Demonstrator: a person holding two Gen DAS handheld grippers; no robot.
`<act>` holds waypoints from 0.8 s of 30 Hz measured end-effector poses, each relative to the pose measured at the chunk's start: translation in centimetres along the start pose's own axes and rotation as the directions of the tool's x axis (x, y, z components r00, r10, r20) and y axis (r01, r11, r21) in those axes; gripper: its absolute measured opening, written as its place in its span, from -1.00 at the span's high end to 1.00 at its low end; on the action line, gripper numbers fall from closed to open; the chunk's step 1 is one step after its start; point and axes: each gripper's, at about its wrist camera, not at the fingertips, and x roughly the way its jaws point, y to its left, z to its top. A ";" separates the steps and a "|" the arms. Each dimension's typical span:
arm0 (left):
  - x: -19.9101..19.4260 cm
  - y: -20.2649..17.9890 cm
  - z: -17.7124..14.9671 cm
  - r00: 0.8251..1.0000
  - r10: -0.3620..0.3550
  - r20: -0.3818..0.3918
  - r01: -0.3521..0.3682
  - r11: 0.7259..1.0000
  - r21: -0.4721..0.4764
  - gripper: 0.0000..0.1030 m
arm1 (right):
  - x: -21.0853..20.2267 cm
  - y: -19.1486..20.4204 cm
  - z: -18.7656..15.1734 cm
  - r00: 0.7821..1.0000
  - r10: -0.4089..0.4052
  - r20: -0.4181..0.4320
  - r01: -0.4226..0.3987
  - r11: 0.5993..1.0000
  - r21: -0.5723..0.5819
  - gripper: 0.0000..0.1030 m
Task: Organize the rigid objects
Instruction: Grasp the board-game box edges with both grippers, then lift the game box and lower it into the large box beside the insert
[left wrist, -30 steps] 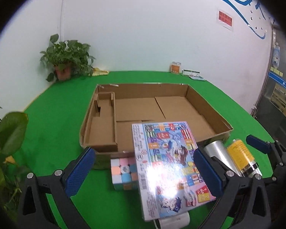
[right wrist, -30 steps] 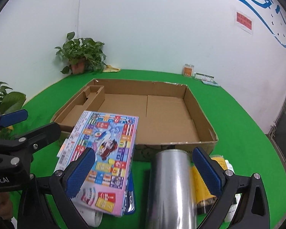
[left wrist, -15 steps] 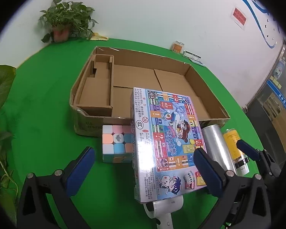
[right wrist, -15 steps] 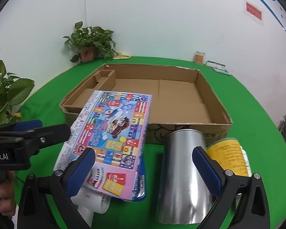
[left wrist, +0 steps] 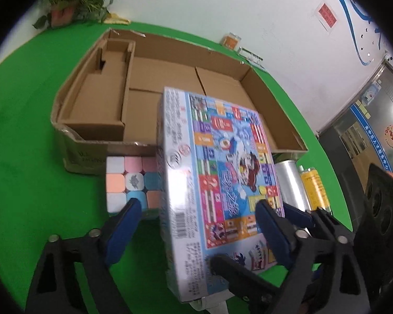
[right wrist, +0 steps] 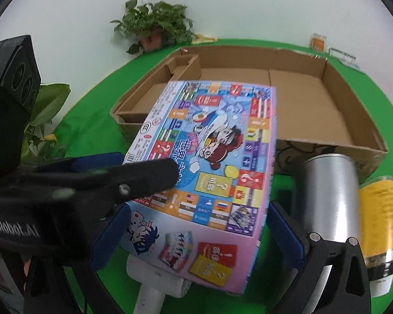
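A colourful board game box (left wrist: 217,178) (right wrist: 212,162) lies tilted on the green table, its far end over the cardboard tray's (left wrist: 272,110) front wall. It rests on a white object (right wrist: 154,277). My left gripper (left wrist: 196,206) straddles the box's left part with its jaws closing. One finger (right wrist: 144,180) lies over the lid, the other beside the left edge, and neither pad presses the box. My right gripper (right wrist: 199,209) stands open around the box's near end, both pads just clear of its sides.
A pastel puzzle cube (left wrist: 129,180) sits left of the game box against the tray. A silver cylinder (right wrist: 330,196) and a yellow-labelled bottle (right wrist: 380,214) lie to the right. Potted plants (right wrist: 154,26) stand at the far left near the wall.
Both grippers have sunk and tipped down onto the game box. The left jaws have narrowed, and the left gripper now reaches across the box in the right wrist view.
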 end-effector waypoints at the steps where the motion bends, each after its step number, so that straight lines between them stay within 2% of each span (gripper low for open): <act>1: 0.5 0.1 -0.1 1.000 0.005 -0.023 -0.005 1.000 0.000 -0.50 | 0.2 0.0 0.2 1.000 0.006 -0.002 -0.006 1.000 0.007 -0.99; 4: 0.9 0.6 -0.3 0.998 -0.041 -0.050 0.039 0.999 -0.034 -0.49 | 1.0 0.2 0.8 1.000 0.004 -0.004 -0.004 1.000 0.012 -0.99; 11: 0.3 1.0 -0.2 0.999 -0.031 -0.043 0.029 0.998 -0.050 -0.36 | 1.7 0.5 1.2 1.000 -0.006 0.004 0.006 1.000 0.007 -0.99; 17: -1.0 0.6 -1.1 1.000 0.020 -0.012 -0.020 1.000 -0.015 -0.30 | 1.5 1.0 0.9 0.999 0.002 0.037 -0.003 1.000 0.005 -0.97; 21: -2.6 -0.8 -1.2 0.995 0.085 0.042 -0.087 0.996 0.033 -0.24 | 0.6 1.5 0.3 0.996 0.017 0.083 -0.018 1.000 0.009 -0.94; 24: -4.1 -1.9 -0.8 0.990 0.104 0.090 -0.109 0.992 0.055 -0.23 | -0.9 2.0 0.6 0.991 -0.001 0.134 0.001 1.000 0.001 -0.89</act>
